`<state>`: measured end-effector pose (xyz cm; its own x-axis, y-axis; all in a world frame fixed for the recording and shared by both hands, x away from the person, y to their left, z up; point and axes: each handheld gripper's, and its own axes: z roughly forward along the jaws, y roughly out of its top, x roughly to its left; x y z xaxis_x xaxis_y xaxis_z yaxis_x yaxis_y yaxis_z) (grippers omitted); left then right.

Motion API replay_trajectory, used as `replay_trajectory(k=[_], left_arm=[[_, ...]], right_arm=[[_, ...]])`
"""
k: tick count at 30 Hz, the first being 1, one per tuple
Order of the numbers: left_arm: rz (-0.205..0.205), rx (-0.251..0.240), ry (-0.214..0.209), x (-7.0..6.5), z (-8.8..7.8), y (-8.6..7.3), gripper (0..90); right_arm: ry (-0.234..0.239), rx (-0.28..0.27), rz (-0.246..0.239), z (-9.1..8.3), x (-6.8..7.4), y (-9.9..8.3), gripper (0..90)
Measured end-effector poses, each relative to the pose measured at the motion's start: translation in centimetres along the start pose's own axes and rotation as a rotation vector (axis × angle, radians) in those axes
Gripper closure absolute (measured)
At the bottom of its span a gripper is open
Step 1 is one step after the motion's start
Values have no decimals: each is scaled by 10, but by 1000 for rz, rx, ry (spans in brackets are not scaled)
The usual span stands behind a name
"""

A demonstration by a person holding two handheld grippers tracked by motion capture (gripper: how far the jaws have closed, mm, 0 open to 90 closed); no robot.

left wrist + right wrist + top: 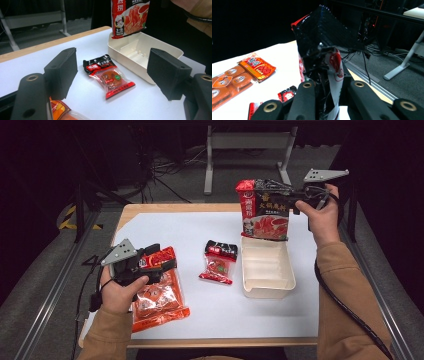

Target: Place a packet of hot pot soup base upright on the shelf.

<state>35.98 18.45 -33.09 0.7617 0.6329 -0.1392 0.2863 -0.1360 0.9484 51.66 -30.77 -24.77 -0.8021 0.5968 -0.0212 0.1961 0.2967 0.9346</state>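
My right gripper [296,196] is shut on the top corner of a large black and red soup-base pouch [265,212], which hangs upright just above the far end of a cream tray [267,289]. In the right gripper view the pouch [322,37] is pinched between the jaws of that gripper [328,87]. My left gripper [162,261] stands open at the left, over a big orange snack packet [160,302]. Past the wide jaws of the left gripper [112,67], nothing is held; a small red and black packet [110,76] lies flat farther off, beside the tray [125,63].
A white sheet [210,315] covers the wooden table top. The small red and black packet [219,262] lies between the orange packet and the tray. Table legs and cables [165,170] sit on the dark floor beyond the far edge.
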Motion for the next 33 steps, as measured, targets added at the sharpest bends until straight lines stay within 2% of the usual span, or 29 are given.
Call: replay_trajectory(k=[7,10,33], left_arm=[[-6,-2,5,2,3,-1,256],[-1,6,-1,2,4,-1,255],[-12,5,-5,5,4,-3,252]], right_arm=[[-12,-34,10,4,-9,-11,809],[-3,-49,26,6,-11,-16,808],[16,12,30,27,-10,-43,794]])
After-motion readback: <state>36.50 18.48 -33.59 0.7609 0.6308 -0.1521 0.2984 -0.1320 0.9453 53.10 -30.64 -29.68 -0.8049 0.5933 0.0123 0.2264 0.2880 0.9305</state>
